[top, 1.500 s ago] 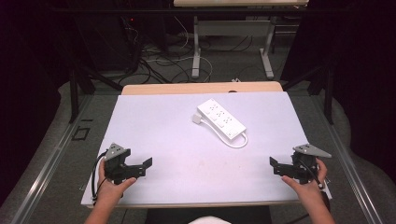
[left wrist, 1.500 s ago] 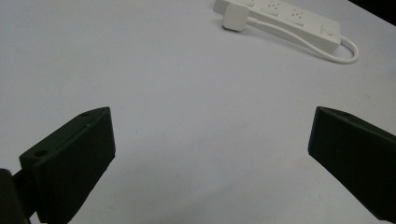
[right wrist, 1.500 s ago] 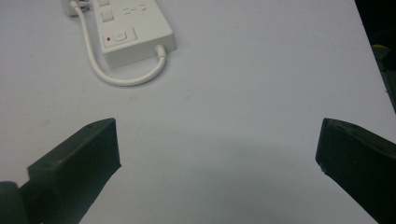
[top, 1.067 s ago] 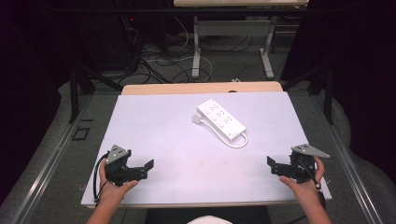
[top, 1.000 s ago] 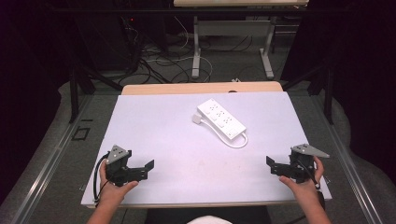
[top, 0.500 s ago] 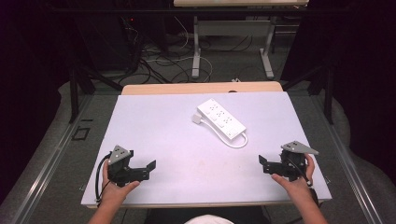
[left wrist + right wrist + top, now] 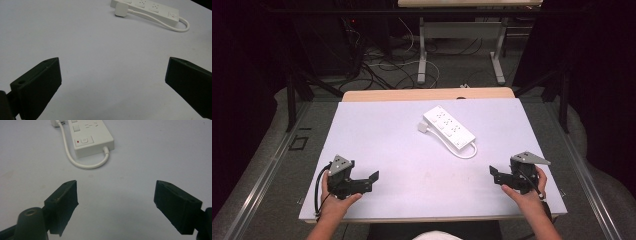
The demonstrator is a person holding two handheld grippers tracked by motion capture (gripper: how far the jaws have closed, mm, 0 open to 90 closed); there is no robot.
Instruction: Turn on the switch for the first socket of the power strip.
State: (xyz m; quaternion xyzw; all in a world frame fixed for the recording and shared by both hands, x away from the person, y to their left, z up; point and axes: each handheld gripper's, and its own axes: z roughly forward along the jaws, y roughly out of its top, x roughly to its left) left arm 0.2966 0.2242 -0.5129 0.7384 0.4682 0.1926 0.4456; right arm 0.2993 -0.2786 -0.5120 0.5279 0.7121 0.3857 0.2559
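A white power strip [image 7: 449, 129] lies slantwise at the far middle of the white tabletop [image 7: 382, 135]. Its plug [image 7: 423, 127] rests by its left end and its cable [image 7: 468, 153] loops at the near end. My left gripper [image 7: 371, 181] is held low over the near left of the table, open and pointing right. In the left gripper view its jaws [image 7: 111, 60] stand wide over bare table, with the strip [image 7: 150, 7] far ahead. My right gripper [image 7: 494, 176] is at the near right and points left. Its jaws [image 7: 115, 183] have just been closing a little; they are open with nothing between them, short of the strip [image 7: 90, 135].
A wooden table edge [image 7: 427, 94] runs behind the white top. Beyond it, cables [image 7: 382, 65] lie on the floor among desk legs [image 7: 422, 55]. Metal rails [image 7: 267, 170] flank the table on both sides. Bare tabletop lies between the grippers.
The right hand has slid a little leftward along the near edge and its jaws have narrowed slightly. The left hand and the power strip have kept still.
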